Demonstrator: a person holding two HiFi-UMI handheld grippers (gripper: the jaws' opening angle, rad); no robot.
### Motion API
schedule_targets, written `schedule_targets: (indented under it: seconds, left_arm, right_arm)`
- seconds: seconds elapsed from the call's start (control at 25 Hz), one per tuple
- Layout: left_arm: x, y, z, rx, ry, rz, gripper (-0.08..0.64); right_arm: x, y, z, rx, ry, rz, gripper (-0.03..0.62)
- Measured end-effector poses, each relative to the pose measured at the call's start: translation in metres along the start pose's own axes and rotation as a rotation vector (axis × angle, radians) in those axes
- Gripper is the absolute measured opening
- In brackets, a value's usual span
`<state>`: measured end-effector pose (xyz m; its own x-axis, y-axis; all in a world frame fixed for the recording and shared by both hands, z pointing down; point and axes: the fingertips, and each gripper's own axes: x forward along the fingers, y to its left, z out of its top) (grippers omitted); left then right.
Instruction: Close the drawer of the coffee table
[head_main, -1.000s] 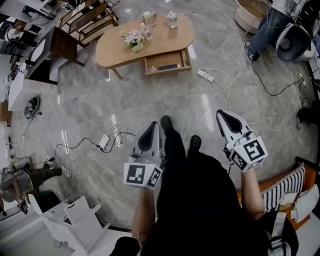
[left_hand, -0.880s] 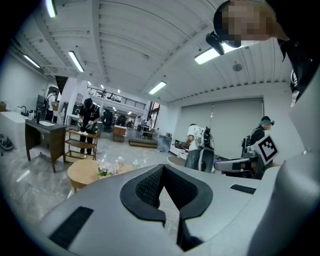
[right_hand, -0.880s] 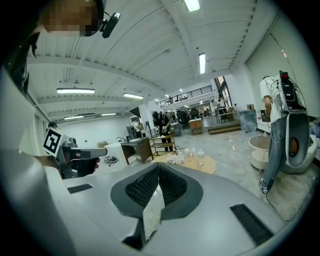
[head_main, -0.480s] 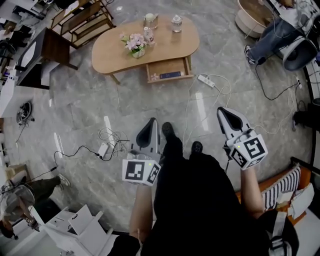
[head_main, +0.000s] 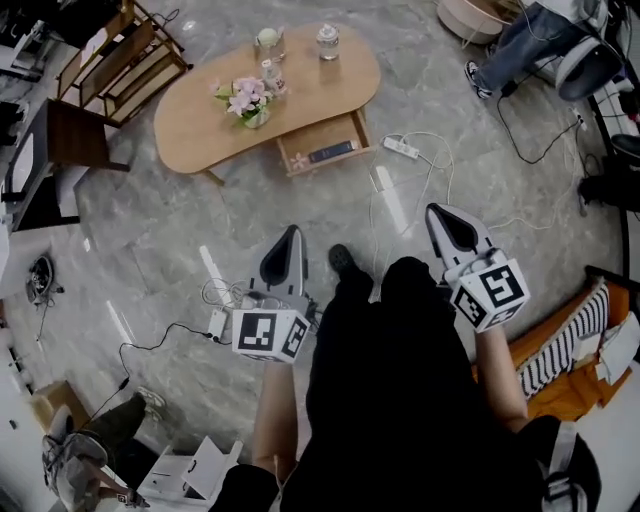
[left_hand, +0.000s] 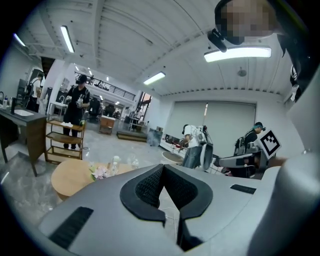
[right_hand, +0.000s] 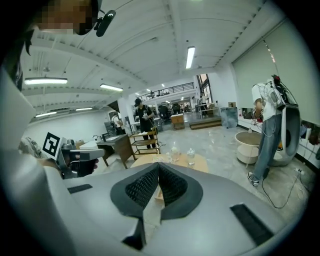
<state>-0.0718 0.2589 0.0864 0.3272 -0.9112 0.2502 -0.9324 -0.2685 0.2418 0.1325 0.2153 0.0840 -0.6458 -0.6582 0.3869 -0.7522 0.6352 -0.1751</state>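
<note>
A bean-shaped wooden coffee table (head_main: 200, 130) is seen from steeply above, standing on a grey stone floor (head_main: 170, 230). Its drawer (head_main: 318, 145) is pulled out from the table's near long edge, toward the right end, and a dark flat item (head_main: 330, 152) is seen lying inside it. A bunch of pink flowers (head_main: 243, 100) is set near the middle of the tabletop, and two glass jars (head_main: 327, 42) are placed along the far edge. A white power strip (head_main: 404, 148) is laid on the floor just beside the drawer's right side, with cables trailing from it. Both grippers are held above the floor, well apart from the table and pointed toward it, one on each side of the person's black-clad legs (head_main: 350, 300). The left gripper (head_main: 292, 234) is shown with its jaws pressed together and nothing between them. The right gripper (head_main: 432, 213) is likewise shown with its jaws pressed together and nothing pinched.
</note>
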Motion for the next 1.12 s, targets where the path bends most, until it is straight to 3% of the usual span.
schedule_targets:
  seconds: [0.16,0.48,0.76,0.96,1.12]
  left_arm:
    - [0.028,0.017,-0.008,-0.001,0.046,-0.04,0.014]
    - [0.065,0.034,-0.015,-0.04,0.091,-0.038,0.014]
    - [0.108,0.054,-0.017,-0.076,0.133,0.023,0.014]
    - [0.151,0.065,-0.02,-0.126,0.165,0.041,0.014]
    - [0.178,0.081,-0.028,-0.126,0.187,0.101,0.014]
  right_arm:
    - [0.016,-0.004,-0.013,0.033,0.051,-0.028,0.012]
    - [0.056,-0.034,-0.016,0.07,0.097,-0.04,0.012]
    - [0.107,-0.07,-0.01,0.088,0.139,0.012,0.012]
    - [0.153,-0.107,-0.009,0.034,0.192,0.064,0.012]
    - [0.191,-0.131,-0.016,0.016,0.222,0.141,0.012]
